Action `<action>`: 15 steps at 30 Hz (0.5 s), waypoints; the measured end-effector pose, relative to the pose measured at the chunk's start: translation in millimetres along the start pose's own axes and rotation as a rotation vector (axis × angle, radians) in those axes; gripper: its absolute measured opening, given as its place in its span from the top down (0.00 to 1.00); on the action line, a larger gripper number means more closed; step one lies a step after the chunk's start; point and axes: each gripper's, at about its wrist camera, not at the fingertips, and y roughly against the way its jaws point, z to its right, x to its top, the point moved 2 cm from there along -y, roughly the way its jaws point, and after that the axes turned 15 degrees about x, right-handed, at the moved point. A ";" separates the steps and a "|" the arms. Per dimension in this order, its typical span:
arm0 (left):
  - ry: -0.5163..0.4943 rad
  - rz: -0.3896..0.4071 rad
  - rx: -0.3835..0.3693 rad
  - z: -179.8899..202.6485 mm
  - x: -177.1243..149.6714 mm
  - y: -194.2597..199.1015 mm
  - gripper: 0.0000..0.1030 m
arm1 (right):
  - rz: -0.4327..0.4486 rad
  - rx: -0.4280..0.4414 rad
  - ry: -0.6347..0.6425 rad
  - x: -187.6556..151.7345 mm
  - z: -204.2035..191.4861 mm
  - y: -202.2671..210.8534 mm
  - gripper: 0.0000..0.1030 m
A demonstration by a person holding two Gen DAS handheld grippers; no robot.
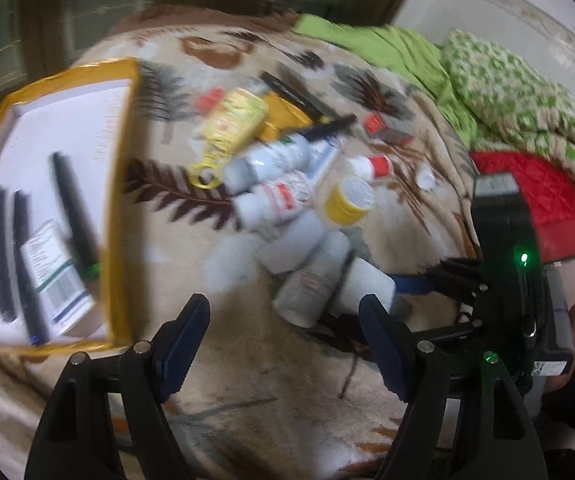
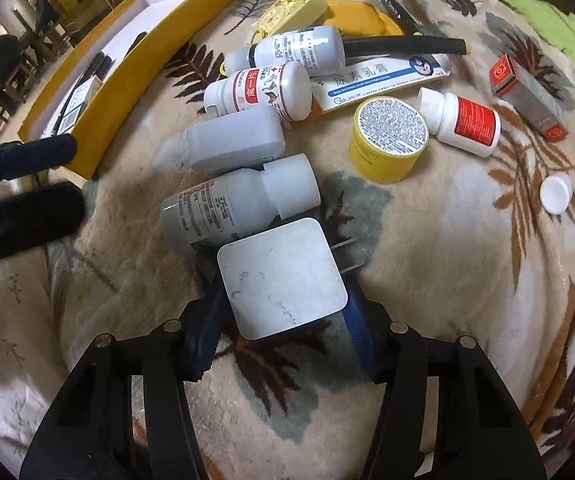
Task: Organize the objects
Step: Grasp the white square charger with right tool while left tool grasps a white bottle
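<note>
So we've got a big fuzzy leaf-print blanket (image 2: 467, 280) covering the whole work area, and everything's dumped on it. Off to the left sits a yellow-edged box (image 1: 121, 200) with a white inside, already holding a few black pens (image 1: 73, 208) and a small white carton (image 1: 53, 276).

Next to the box there's a messy heap: white pill bottles (image 2: 259, 88), a frosted plastic bottle (image 2: 235, 142), a long white ointment carton (image 2: 383, 80), a yellow jar (image 2: 387, 140) lying on its side, a red-label bottle (image 2: 463, 124), a grey and red box (image 2: 527, 96), plus a loose white cap (image 2: 555, 192) off on its own.

Our right gripper (image 2: 283, 332) points steeply down at the near edge of the heap, its jaws wide with a white plug adapter (image 2: 283, 280) sitting right between the blue pads; can't tell if they're actually pressing it yet.

Our left gripper (image 1: 283, 344) hangs wide open over bare blanket between the box and the heap, nothing in it.
</note>
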 end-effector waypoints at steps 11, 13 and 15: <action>-0.143 -0.177 0.020 37.0 8.3 -64.6 0.58 | -0.020 0.027 -0.008 -5.2 18.9 4.8 0.46; -0.112 -0.182 0.000 30.9 6.3 -62.7 0.59 | -0.020 0.023 -0.007 -4.6 19.6 4.4 0.46; -0.092 -0.191 -0.010 27.9 3.1 -61.7 0.59 | -0.022 0.024 -0.005 -3.6 20.0 4.6 0.46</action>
